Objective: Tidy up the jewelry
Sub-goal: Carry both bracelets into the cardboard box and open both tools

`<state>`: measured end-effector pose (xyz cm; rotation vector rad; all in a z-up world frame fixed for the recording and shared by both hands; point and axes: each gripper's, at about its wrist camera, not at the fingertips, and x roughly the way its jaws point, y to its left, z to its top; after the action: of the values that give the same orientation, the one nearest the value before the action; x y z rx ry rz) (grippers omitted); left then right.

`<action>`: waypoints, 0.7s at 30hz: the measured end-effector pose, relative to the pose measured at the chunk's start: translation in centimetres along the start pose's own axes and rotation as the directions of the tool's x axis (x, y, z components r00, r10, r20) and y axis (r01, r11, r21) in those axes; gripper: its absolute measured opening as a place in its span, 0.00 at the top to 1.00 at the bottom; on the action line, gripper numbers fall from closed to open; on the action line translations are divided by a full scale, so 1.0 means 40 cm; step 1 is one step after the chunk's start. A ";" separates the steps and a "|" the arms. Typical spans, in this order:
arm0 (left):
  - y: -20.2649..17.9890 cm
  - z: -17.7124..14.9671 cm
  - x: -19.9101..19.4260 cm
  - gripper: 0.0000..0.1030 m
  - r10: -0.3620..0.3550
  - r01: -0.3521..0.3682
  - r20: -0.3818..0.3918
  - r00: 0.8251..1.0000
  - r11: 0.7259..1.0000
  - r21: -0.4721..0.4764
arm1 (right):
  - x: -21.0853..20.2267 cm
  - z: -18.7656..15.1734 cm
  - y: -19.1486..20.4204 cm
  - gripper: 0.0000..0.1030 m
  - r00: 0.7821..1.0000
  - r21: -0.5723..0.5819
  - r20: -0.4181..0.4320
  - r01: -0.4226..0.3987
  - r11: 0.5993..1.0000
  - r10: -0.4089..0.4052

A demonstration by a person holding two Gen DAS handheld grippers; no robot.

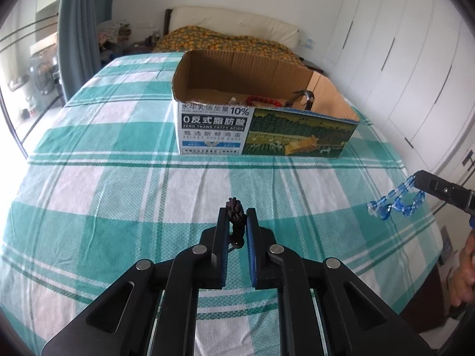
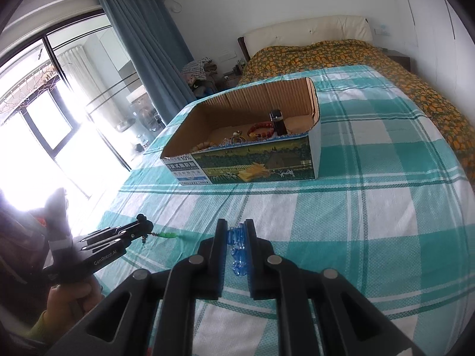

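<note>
Jewelry in transit: my left gripper [image 1: 237, 218] clamps a dark beaded strand [image 1: 236, 212], right gripper [image 2: 235, 231] clamps blue crystal beads [image 2: 239, 249]; next, carry both over the cardboard box [image 1: 267, 127] mid-bed.

The near wall of the cardboard box [image 1: 267, 130] hides most of the jewelry inside it in the left wrist view, where only the top of a red bead bracelet [image 1: 264, 100] and a metal clasp-like piece [image 1: 302, 96], too partial to name, rise above the rim. At the right edge of that frame the right gripper [image 1: 415, 178] is cut off, with just a sliver of the hand [image 1: 466, 270] showing. In the right wrist view, glare washes out the window [image 2: 44, 148] at left, and the small pieces in the box [image 2: 234, 141] are too tiny to tell apart.
</note>
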<state>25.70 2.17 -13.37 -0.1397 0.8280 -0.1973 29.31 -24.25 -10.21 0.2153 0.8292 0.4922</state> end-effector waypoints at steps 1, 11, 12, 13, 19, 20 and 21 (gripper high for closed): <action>0.000 0.013 -0.010 0.91 -0.009 0.009 0.006 1.000 1.000 0.000 | -0.009 0.013 0.003 0.89 1.000 -0.004 0.008 -0.007 1.000 0.007; 0.017 0.259 -0.062 0.91 -0.069 0.068 0.093 0.993 0.998 0.014 | -0.030 0.225 0.022 0.89 0.995 -0.080 0.088 -0.047 0.996 0.054; 0.020 0.287 -0.053 0.91 -0.065 0.064 0.098 0.993 0.998 0.014 | -0.022 0.249 0.020 0.89 0.994 -0.085 0.090 -0.046 0.995 0.054; 0.021 0.314 -0.041 0.91 -0.059 0.058 0.101 0.993 0.998 0.016 | -0.011 0.275 0.018 0.89 0.994 -0.092 0.092 -0.042 0.995 0.051; 0.036 0.463 0.093 0.91 -0.051 0.050 0.048 0.998 0.999 0.011 | 0.105 0.422 -0.011 0.89 0.997 -0.136 0.078 0.028 0.990 -0.018; 0.036 0.482 0.121 0.91 -0.044 0.044 0.036 0.998 0.999 0.012 | 0.132 0.444 -0.020 0.89 0.997 -0.143 0.068 0.042 0.989 -0.032; 0.034 0.498 0.147 0.91 -0.038 0.037 0.023 0.999 0.999 0.017 | 0.159 0.463 -0.029 0.89 0.997 -0.148 0.058 0.054 0.988 -0.046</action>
<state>44.53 3.09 -4.54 -0.1418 0.8002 -0.2372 47.19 -21.99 -2.52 0.0694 0.7393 0.4966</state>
